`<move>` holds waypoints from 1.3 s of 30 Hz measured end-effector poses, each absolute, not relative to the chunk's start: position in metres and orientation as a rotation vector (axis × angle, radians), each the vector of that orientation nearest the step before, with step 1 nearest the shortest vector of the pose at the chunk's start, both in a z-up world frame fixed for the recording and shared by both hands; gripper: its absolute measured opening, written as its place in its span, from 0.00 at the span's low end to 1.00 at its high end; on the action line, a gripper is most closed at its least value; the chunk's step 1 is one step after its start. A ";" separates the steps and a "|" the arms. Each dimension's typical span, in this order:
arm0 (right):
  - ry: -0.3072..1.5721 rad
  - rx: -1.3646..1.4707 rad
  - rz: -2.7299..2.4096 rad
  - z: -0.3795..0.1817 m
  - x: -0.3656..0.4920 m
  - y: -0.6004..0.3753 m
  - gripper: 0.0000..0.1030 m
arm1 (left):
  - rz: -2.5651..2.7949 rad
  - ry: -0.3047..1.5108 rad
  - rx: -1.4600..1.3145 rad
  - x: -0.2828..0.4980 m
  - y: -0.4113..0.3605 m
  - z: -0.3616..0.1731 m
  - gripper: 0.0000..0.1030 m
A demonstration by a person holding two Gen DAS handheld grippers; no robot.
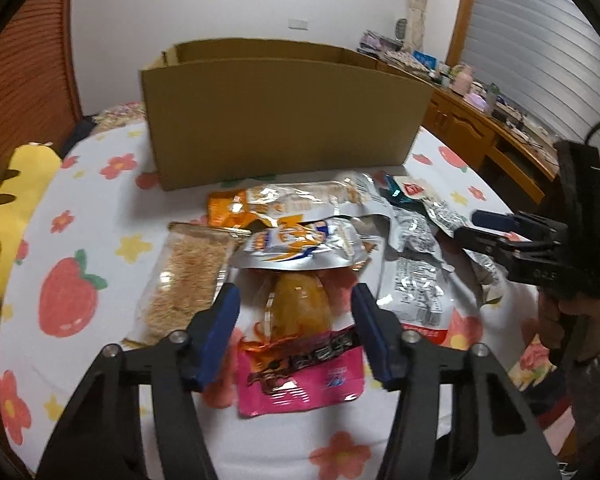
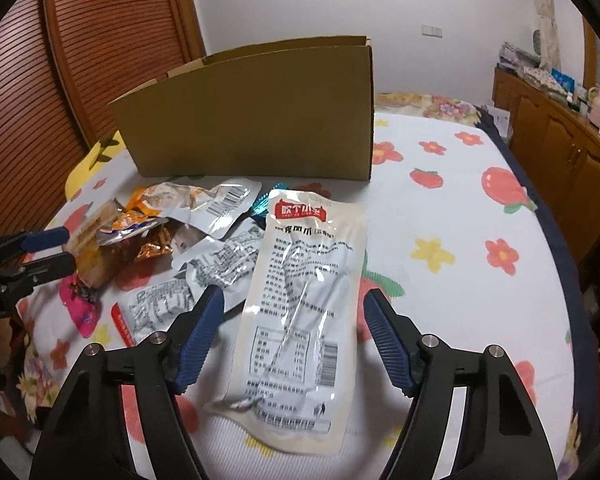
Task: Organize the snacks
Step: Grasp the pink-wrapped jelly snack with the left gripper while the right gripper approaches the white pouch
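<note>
Snack packets are lying on a flower-print bedsheet (image 2: 440, 200) w/ a brown cardboard box (image 1: 276, 120) behind; left claw (image 1: 296, 332), released, is straddling a pink-and-clear packet (image 1: 300, 344), right claw (image 2: 296, 336), released, straddling a long white pouch (image 2: 300, 300), prob. for boxing.

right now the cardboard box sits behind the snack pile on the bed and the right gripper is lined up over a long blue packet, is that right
Not quite: the long packet between the right gripper's open fingers is white with a red label, not blue, as the right wrist view shows. The cardboard box does sit behind the snack pile on the bed.
</note>
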State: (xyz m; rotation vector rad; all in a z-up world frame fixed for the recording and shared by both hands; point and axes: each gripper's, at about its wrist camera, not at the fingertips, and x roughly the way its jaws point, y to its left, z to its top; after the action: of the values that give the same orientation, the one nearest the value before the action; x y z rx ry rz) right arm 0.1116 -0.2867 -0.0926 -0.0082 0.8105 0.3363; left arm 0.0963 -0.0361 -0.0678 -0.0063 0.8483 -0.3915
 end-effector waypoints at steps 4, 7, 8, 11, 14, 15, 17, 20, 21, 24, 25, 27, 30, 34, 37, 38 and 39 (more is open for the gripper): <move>0.814 -0.036 0.330 -0.094 0.122 -0.284 0.71 | -0.401 0.870 0.002 0.102 -0.041 -0.069 0.53; 0.824 -0.052 0.325 -0.098 0.130 -0.283 0.71 | -0.397 0.878 0.026 0.106 -0.044 -0.070 0.53; 0.829 -0.057 0.322 -0.100 0.132 -0.282 0.71 | -0.394 0.881 0.035 0.108 -0.045 -0.070 0.53; 0.838 -0.051 0.328 -0.102 0.136 -0.283 0.70 | -0.379 0.889 0.056 0.112 -0.046 -0.073 0.53; 0.835 -0.068 0.321 -0.103 0.136 -0.281 0.70 | -0.376 0.894 0.058 0.115 -0.046 -0.074 0.51; 0.838 -0.069 0.323 -0.104 0.137 -0.281 0.70 | -0.373 0.895 0.060 0.116 -0.046 -0.075 0.50; 0.843 -0.071 0.316 -0.106 0.138 -0.280 0.70 | -0.370 0.902 0.062 0.117 -0.044 -0.077 0.49; 0.847 -0.065 0.318 -0.106 0.139 -0.280 0.70 | -0.367 0.914 0.074 0.117 -0.044 -0.081 0.49; 0.849 -0.060 0.319 -0.107 0.139 -0.281 0.70 | -0.368 0.915 0.077 0.116 -0.043 -0.082 0.48; 0.852 -0.056 0.313 -0.107 0.139 -0.281 0.69 | -0.370 0.908 0.083 0.114 -0.040 -0.082 0.42; 0.851 -0.061 0.310 -0.107 0.139 -0.280 0.69 | -0.374 0.907 0.082 0.113 -0.040 -0.081 0.42; 0.851 -0.072 0.304 -0.107 0.139 -0.278 0.69 | -0.382 0.903 0.085 0.110 -0.038 -0.081 0.39; 0.851 -0.079 0.300 -0.108 0.138 -0.276 0.69 | -0.403 0.902 0.072 0.106 -0.037 -0.079 0.33; 0.851 -0.077 0.300 -0.108 0.139 -0.276 0.69 | -0.413 0.890 0.066 0.098 -0.035 -0.073 0.30; 0.851 -0.078 0.299 -0.108 0.139 -0.276 0.70 | -0.419 0.904 0.067 0.094 -0.032 -0.076 0.31; 0.851 -0.079 0.300 -0.108 0.139 -0.276 0.70 | -0.422 0.912 0.074 0.094 -0.033 -0.078 0.32; 0.850 -0.079 0.300 -0.108 0.138 -0.277 0.70 | -0.426 0.923 0.081 0.094 -0.034 -0.080 0.33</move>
State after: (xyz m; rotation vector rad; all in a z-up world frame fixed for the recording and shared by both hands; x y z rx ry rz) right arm 0.1384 -0.2766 -0.1078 -0.0785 0.8505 0.3004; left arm 0.0939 -0.0336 -0.0804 0.0807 0.9232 -0.4263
